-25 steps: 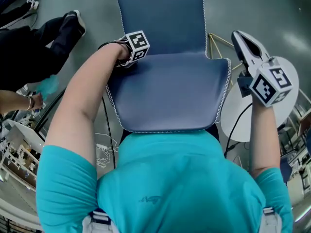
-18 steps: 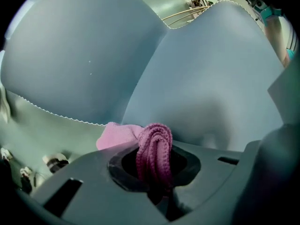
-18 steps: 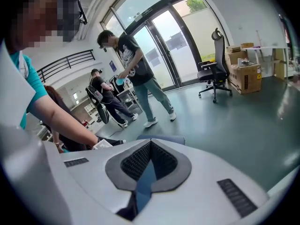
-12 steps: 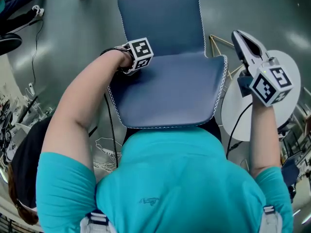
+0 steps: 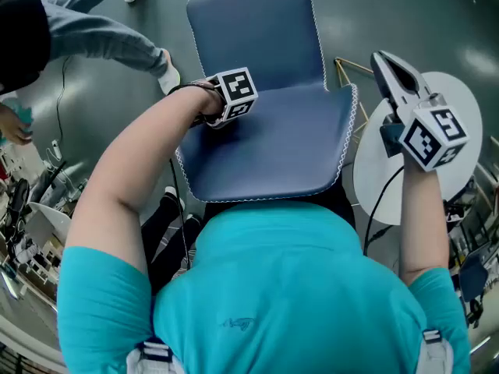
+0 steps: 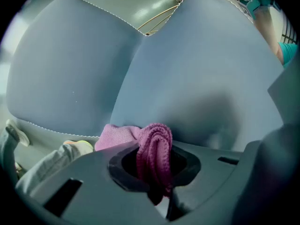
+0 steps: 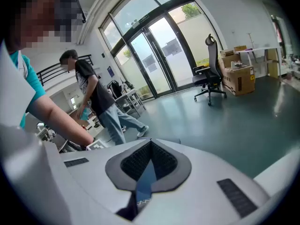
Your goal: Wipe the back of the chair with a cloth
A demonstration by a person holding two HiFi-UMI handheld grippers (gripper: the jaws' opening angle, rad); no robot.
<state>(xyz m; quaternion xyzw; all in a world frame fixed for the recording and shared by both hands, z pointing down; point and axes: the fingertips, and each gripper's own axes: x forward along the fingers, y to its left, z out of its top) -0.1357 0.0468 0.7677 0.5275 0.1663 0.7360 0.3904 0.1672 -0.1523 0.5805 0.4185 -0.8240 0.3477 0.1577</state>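
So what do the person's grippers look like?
Both the left gripper and right gripper are pale grey shells with dark pads, each carrying a white cube of black square markers. A black cable leaves the right one. Sleeves: short, teal.

1. Shows a round white table (image 5: pixel 365 179) at 3 o'clock in head view.
2. Catches a passer-by's grey-trousered leg (image 5: pixel 109 36) at 10 o'clock.
3. Holds, in right gripper view, a black office chair (image 7: pixel 209 76) at 2 o'clock beside cardboard boxes (image 7: pixel 238 81), with glass doors (image 7: pixel 157 55) at 12.

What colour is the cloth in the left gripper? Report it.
Pink-magenta knitted cloth, clearest in left gripper view.
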